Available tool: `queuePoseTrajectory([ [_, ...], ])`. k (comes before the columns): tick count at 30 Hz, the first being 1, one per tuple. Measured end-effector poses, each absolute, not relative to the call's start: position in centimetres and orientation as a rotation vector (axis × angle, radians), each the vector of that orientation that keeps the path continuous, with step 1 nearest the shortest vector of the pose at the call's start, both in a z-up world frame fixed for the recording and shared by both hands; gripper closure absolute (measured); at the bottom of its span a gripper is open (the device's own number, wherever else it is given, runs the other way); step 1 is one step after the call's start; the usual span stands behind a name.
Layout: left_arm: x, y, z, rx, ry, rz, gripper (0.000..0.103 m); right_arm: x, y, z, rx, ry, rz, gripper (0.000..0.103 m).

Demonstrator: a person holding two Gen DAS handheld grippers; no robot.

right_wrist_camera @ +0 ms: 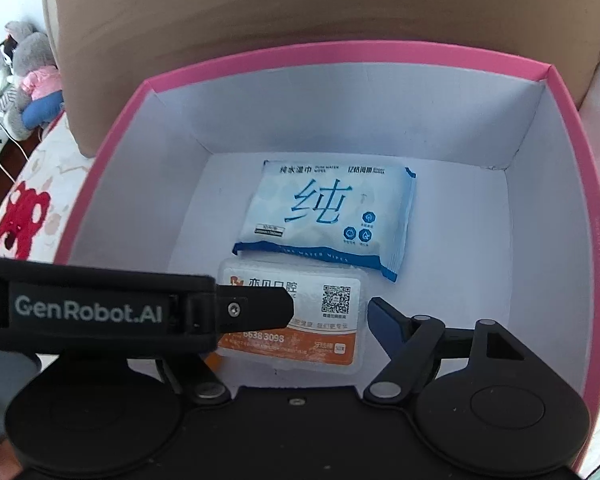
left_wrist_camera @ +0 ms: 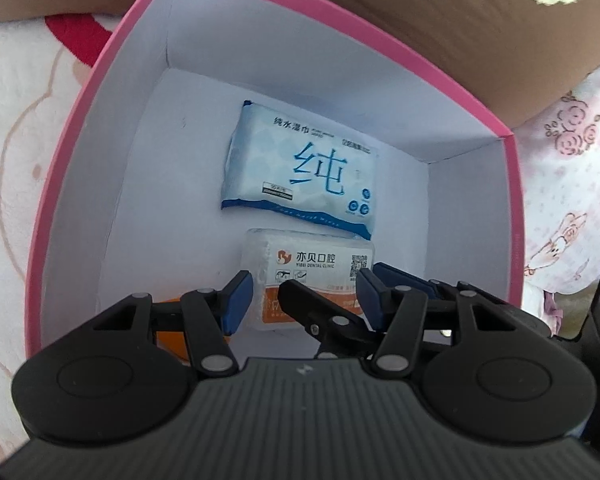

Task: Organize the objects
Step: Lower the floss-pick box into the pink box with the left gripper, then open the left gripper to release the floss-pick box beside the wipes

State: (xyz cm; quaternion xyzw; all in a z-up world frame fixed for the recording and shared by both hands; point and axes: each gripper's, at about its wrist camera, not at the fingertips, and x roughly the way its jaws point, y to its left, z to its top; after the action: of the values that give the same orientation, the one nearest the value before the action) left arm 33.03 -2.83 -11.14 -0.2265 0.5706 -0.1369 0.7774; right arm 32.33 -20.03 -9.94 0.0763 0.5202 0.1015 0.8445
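Observation:
A pink box with white inside walls (left_wrist_camera: 139, 184) (right_wrist_camera: 540, 208) holds two items flat on its floor. A blue-and-white wet wipes pack (left_wrist_camera: 304, 172) (right_wrist_camera: 328, 216) lies toward the far side. A clear dental floss box with an orange label (left_wrist_camera: 308, 280) (right_wrist_camera: 324, 320) lies just in front of it. My left gripper (left_wrist_camera: 304, 300) is open over the floss box, its blue pads on either side and apart from it. My right gripper (right_wrist_camera: 300, 324) is open; its right finger (right_wrist_camera: 384, 324) shows beside the floss box, and the left gripper's body crosses in front and hides its left finger.
The box sits on a pale patterned bedspread (left_wrist_camera: 23, 128) with a red print (right_wrist_camera: 19, 216). A brown cushion (right_wrist_camera: 300, 8) stands behind the box. Plush toys (right_wrist_camera: 31, 76) lie far left. An orange item (left_wrist_camera: 167, 336) shows under my left finger.

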Motion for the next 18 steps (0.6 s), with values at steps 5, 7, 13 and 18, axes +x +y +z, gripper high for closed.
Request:
queuePoseTrajectory([
  [5,33.14,-2.41,-11.96,-0.519,1.262,-0.285,0.048,32.48,-19.64,-10.3,0.139,1.119,0.203,0.025],
  [7,33.19,-2.37,-12.05,-0.522,1.259,-0.28,0.048,32.56,-19.58,-10.29,0.138,1.122,0.194,0.026],
  [13,33.61,-2.39,-11.87,-0.518,1.238,-0.265,0.048,33.16,-19.67,-10.5,0.188,1.13,0.165,0.027],
  [18,33.46,-1.93,-11.84,-0.525,1.24,-0.263,0.046,33.09,-19.88,-10.61,0.214,1.125,0.187,0.027],
])
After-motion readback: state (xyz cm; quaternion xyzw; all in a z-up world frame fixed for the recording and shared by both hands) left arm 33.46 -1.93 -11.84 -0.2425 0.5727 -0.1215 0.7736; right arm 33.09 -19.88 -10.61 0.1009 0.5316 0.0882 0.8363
